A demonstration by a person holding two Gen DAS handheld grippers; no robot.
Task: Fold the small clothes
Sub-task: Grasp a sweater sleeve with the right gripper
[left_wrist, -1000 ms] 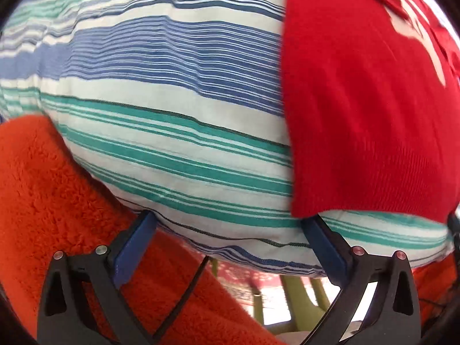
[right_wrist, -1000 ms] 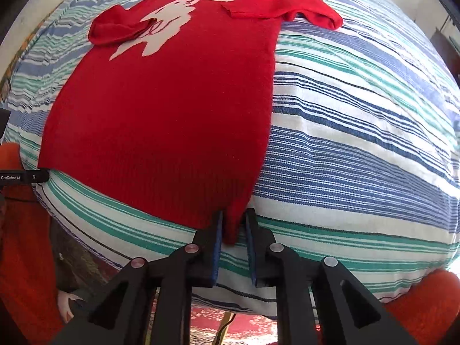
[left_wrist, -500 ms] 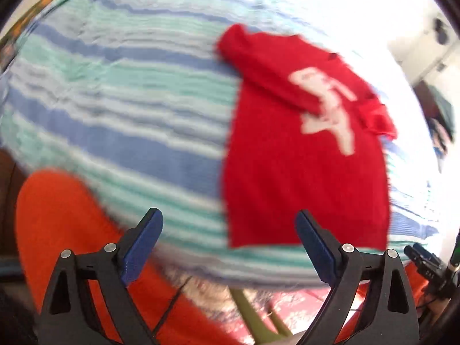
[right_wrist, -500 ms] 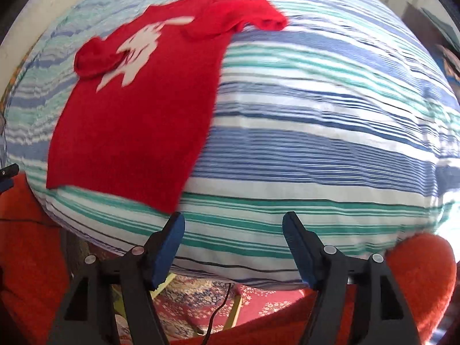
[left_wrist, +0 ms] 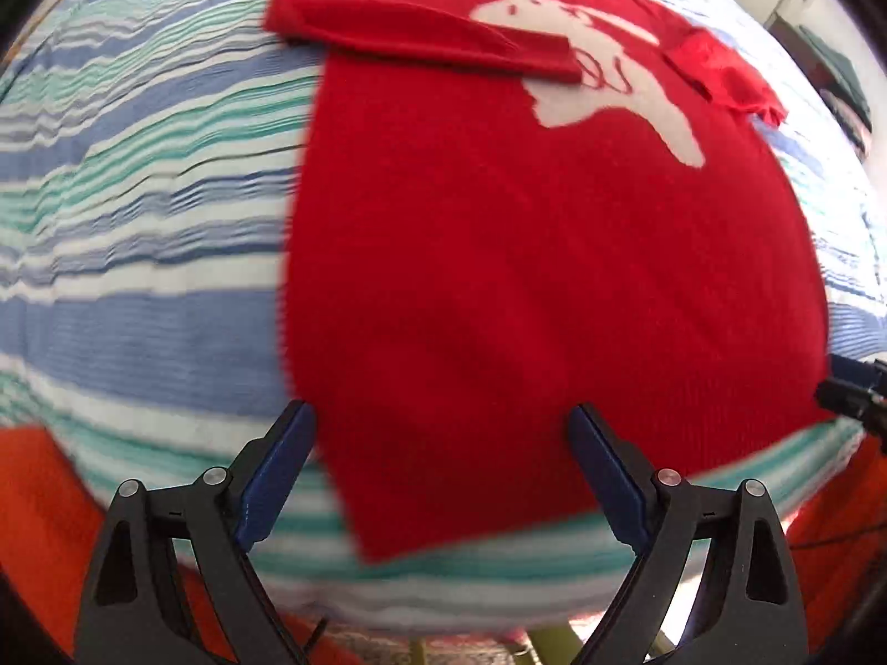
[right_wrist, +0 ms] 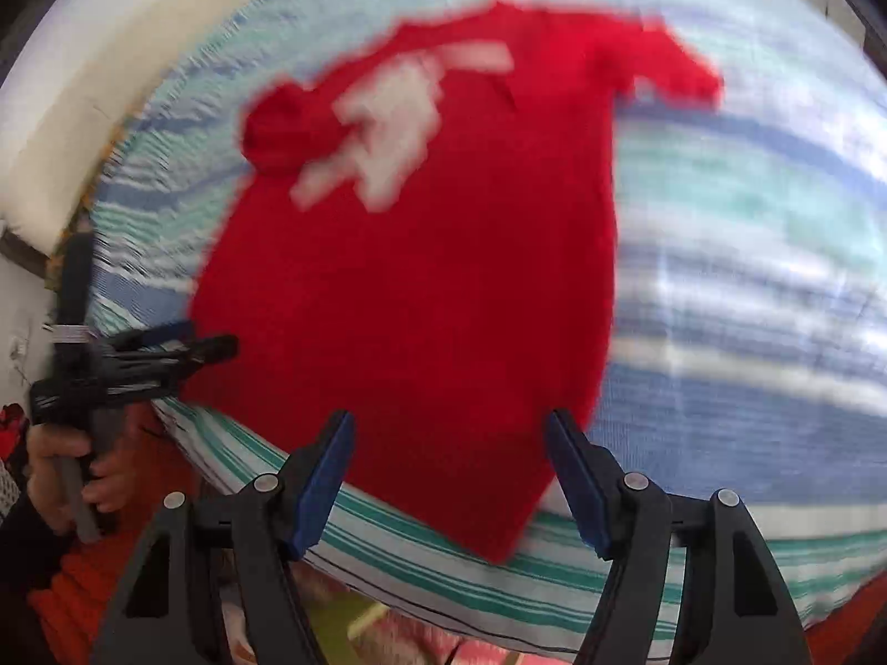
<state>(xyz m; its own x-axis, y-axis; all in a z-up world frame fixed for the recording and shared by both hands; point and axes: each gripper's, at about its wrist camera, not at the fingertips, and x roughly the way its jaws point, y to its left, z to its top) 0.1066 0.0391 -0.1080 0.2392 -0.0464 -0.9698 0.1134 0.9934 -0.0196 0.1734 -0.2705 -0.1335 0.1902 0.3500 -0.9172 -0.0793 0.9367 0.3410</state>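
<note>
The red knitted sweater with a white animal motif (left_wrist: 526,255) is lying flat, front up, on the blue, green and white striped cloth (left_wrist: 138,288) that's covering the work surface. Both sleeves are already folded in across the chest, so the body is prob. laid out like this to take a bottom-to-top fold next.

The left gripper (left_wrist: 443,465) is hovering w/ jaws spread wide, nothing between them, framing the hem's near left corner at about 6 o'clock in its view. The right gripper (right_wrist: 449,476) is likewise gaping wide and holding nothing, over the hem's right corner at 6 o'clock. Both seem to be lining up for a hem pinch, one corner each. In the right wrist view the left gripper is showing at 9 o'clock, just beside the sweater's left edge, held in the person's hand (right_wrist: 61,476).

Vs 1 s ago: the right gripper was clamped on the hem corner then; it's since let go and opened. The left one was wide open then too, but down at the cloth's edge beside the sweater; now it's facing the garment square on. Both views are blurring, so the grippers are moving.
</note>
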